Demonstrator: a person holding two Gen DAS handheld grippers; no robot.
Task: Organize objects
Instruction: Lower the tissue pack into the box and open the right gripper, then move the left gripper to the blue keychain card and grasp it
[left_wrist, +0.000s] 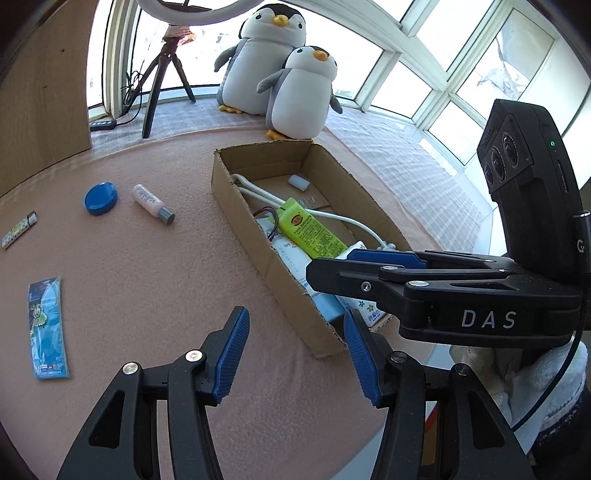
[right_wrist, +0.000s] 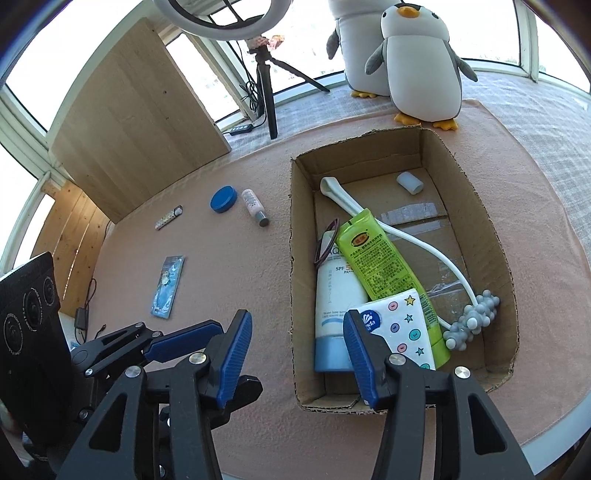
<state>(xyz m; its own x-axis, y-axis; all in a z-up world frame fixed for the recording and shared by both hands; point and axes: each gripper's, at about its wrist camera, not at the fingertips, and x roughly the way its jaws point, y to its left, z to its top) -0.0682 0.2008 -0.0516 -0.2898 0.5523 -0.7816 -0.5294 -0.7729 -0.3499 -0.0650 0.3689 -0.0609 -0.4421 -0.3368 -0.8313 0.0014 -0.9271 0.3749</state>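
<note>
We are working over a pink-covered counter (right_wrist: 240, 280), tidying loose toiletries into one place. The cardboard box (right_wrist: 480, 221) is sitting open-topped beside the spread of small items, presumably so each can be dropped straight in. Inside it we are seeing a white sunscreen tube (right_wrist: 334, 295) reading "SPF", a green tube (right_wrist: 384, 258) with dense print too small to read, a tissue pack (right_wrist: 404, 325) with stars and dots, and a white massager (right_wrist: 469, 317) curling along the wall. Still lying out on the counter, well apart from the box, are a blue sachet (left_wrist: 48, 328), a blue lid (left_wrist: 101, 198), a small pink bottle (left_wrist: 151, 203) on its side and a thin patterned stick (left_wrist: 18, 229).

Our left claw (left_wrist: 291, 354) is hanging partly spread and empty above the box's near corner. Our right claw (right_wrist: 295, 358), marked "DAS" on its body, is likewise parted, gripping nothing.
</note>
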